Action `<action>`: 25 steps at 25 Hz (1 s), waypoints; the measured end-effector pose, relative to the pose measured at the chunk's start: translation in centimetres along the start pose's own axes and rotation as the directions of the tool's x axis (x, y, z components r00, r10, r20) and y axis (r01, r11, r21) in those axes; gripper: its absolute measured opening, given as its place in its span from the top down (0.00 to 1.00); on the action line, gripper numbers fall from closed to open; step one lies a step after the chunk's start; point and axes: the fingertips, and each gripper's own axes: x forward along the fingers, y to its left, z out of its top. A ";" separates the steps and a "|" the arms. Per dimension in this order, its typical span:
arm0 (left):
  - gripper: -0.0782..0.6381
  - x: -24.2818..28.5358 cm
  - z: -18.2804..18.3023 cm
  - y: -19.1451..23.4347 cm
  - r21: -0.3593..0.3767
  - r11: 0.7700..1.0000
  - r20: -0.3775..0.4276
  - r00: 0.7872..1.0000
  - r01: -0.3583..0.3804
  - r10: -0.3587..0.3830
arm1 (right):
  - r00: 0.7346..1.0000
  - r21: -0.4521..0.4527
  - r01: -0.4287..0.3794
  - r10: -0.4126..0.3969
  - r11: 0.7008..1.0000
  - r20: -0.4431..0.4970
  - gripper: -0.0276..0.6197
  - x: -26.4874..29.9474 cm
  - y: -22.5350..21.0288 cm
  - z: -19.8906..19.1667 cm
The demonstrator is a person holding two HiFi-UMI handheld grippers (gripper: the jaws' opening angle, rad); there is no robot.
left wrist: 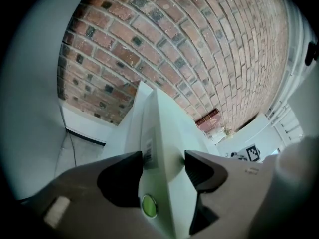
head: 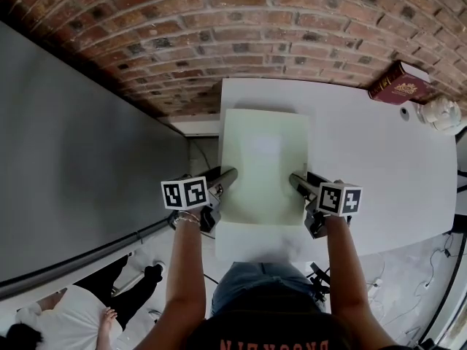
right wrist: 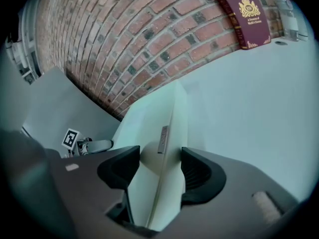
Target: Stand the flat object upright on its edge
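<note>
Flat object (head: 264,162), a pale slab, is over the white table (head: 379,159). The left gripper (head: 222,181) and right gripper (head: 298,184) are each clamped on a side edge. It might be tilted, hard to say. I'd rotate both together, slowly, gripping evenly.

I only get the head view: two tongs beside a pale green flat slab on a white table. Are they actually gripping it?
Observer: Yes. The left gripper view shows the left tongs closed on the pale green flat slab, one jaw on either side.
Operator: And the other pair?
Observer: The right tongs are closed on the slab's edge in the same way.
Operator: Any markings I can't see?
Observer: A white barcode sticker sits on the slab beside the left tongs' jaw.
</note>
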 end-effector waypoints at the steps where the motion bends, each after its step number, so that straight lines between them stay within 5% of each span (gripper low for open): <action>1: 0.51 -0.1 0.1 -0.1 0.002 1.000 0.003 1.000 -0.006 0.006 | 1.000 -0.002 0.009 -0.009 1.000 0.003 0.55 0.0 0.0 0.0; 11: 0.52 -1.4 -0.2 -1.2 0.015 0.999 0.020 0.999 -0.034 0.033 | 0.997 -0.016 0.053 -0.052 0.998 0.049 0.57 -1.6 1.3 -0.3; 25: 0.52 -3.7 1.2 -4.9 0.122 0.992 0.068 0.998 -0.015 0.007 | 0.993 -0.091 0.067 -0.058 0.994 0.099 0.58 -5.0 3.6 0.9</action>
